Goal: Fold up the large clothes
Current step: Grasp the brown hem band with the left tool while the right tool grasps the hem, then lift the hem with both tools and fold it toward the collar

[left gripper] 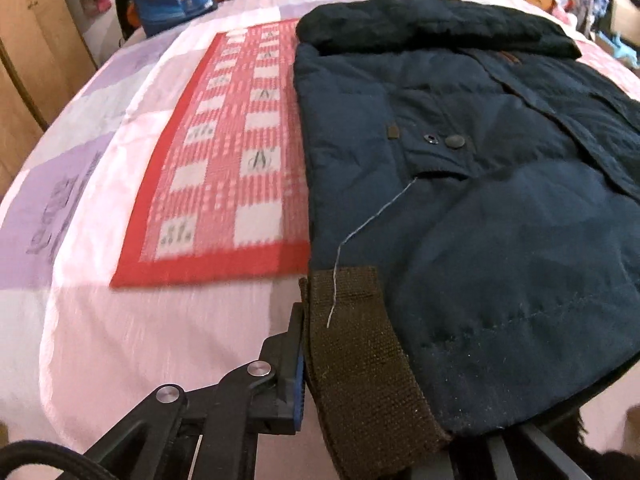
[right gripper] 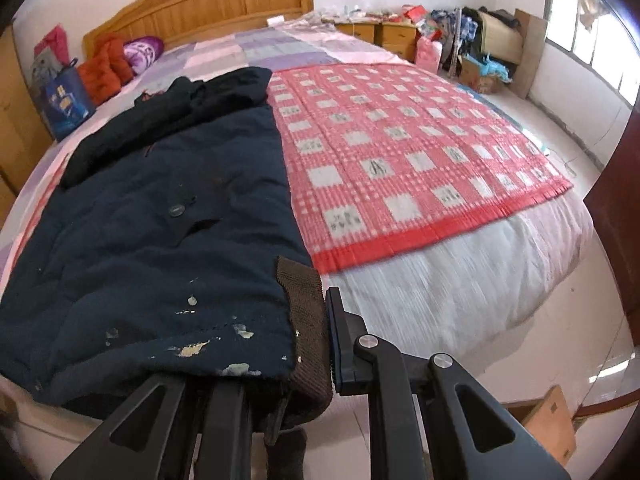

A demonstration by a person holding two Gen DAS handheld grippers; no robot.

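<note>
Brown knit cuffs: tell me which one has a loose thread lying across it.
The brown cuff clamped in the left claw; a pale thread trails onto it. The right claw's cuff shows none.

I am seeing open bedsheet lying bare to the left of the dark blue coat, and the red checked mat is lying flat beside the coat, so nothing is standing up there to block a pass. The coat is covering the middle of the bed. Toward the headboard, a blue bag, an orange bundle and a purple cushion are crowding the far corner. Past the mat's right edge, 2 wooden nightstands and piled clutter are standing on the floor.
</note>
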